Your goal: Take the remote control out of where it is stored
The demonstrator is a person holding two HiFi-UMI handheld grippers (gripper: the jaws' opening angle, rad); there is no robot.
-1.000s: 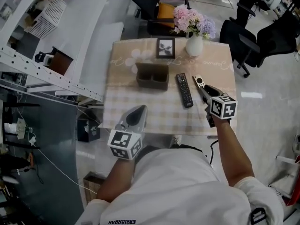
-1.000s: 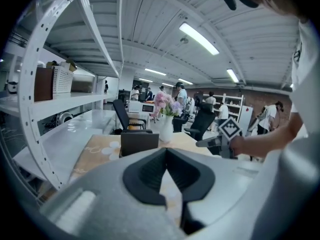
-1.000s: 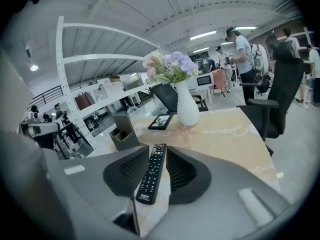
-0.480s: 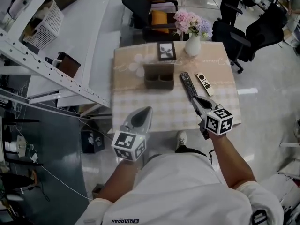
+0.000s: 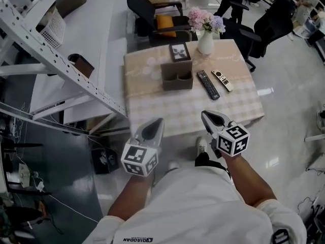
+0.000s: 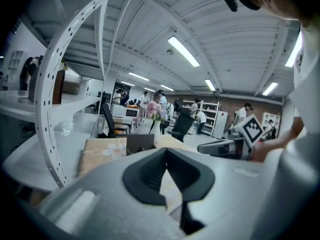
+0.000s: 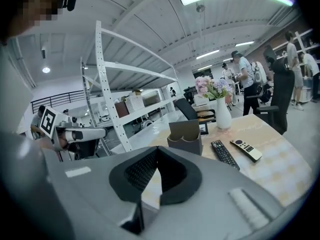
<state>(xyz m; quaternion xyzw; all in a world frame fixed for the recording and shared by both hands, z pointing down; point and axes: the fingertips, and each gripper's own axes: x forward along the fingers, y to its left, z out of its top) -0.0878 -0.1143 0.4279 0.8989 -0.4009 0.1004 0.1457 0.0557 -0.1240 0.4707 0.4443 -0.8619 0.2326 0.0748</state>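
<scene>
**Tools shut and empty, remotes out on the table**

Your right tool (image 5: 205, 116) has its jaws pressed together with nothing between them, and it hangs by the near edge of the table (image 5: 167, 111). Your left tool (image 5: 155, 123) is the same, closed on nothing, off to its side. Now look up the table: the black remote (image 5: 208, 84) and the pale remote (image 5: 222, 80) lie flat side by side, just right of the brown holder (image 5: 177, 78) and outside it. Behind them stand a picture frame (image 5: 179, 51) and a vase of flowers (image 5: 205, 39).
</scene>
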